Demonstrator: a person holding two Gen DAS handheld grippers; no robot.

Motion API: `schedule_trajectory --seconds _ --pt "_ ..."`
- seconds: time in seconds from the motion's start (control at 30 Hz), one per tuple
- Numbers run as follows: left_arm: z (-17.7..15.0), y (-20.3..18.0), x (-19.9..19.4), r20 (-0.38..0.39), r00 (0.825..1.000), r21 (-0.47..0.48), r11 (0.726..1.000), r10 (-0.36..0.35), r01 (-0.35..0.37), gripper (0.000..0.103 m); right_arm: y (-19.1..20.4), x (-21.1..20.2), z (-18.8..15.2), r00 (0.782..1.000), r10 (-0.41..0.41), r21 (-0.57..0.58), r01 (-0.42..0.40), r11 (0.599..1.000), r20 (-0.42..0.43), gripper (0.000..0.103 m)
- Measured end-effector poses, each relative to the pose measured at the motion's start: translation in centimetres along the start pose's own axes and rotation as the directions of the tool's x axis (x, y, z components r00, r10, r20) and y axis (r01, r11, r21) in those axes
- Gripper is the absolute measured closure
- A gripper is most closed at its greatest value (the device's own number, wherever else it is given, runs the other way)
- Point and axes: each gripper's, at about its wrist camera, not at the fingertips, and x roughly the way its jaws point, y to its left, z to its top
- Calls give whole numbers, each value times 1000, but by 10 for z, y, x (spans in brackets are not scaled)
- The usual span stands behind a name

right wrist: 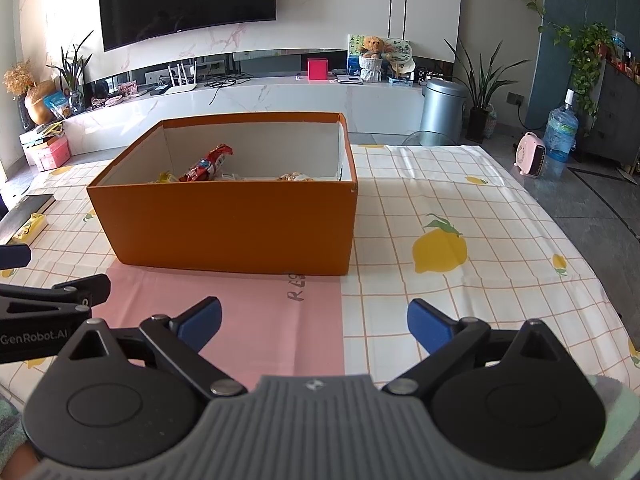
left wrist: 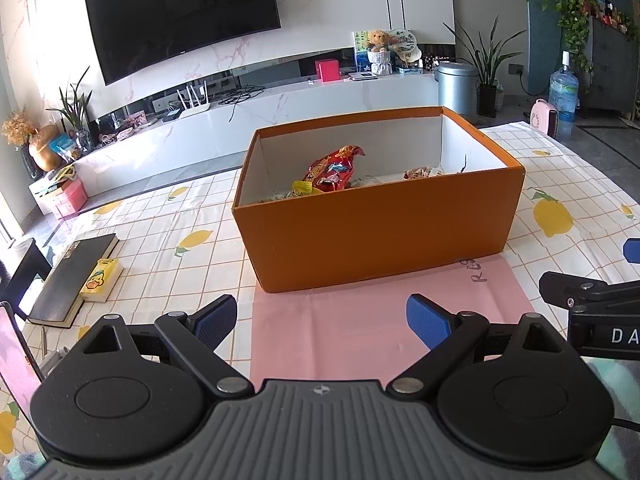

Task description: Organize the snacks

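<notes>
An orange cardboard box [left wrist: 372, 236] [right wrist: 236, 228] stands open on the table, partly on a pink paper sheet [left wrist: 372, 332] [right wrist: 256, 312]. Inside lie a red snack bag [left wrist: 332, 170] [right wrist: 206, 164], a small yellow packet [left wrist: 302, 188] and several pale wrapped snacks [left wrist: 420, 173] [right wrist: 294, 177]. My left gripper [left wrist: 322, 322] is open above the pink sheet, a little short of the box's near wall, with nothing between its fingers. My right gripper [right wrist: 314, 320] is open too, over the sheet's right edge, and empty. Each gripper shows at the edge of the other's view.
A dark book [left wrist: 72, 276] with a yellow packet [left wrist: 98, 280] on it lies at the table's left. The lemon-print tablecloth [right wrist: 460, 220] runs bare to the right of the box. Beyond the table are a TV wall, a low white cabinet and a metal bin [right wrist: 442, 110].
</notes>
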Motion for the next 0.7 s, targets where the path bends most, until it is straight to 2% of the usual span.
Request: schedule_trajectory --seconds 0.7 --pt "2 5 -3 12 1000 -16 1000 -5 5 0 0 0 0 1000 12 6 -12 1000 -12 6"
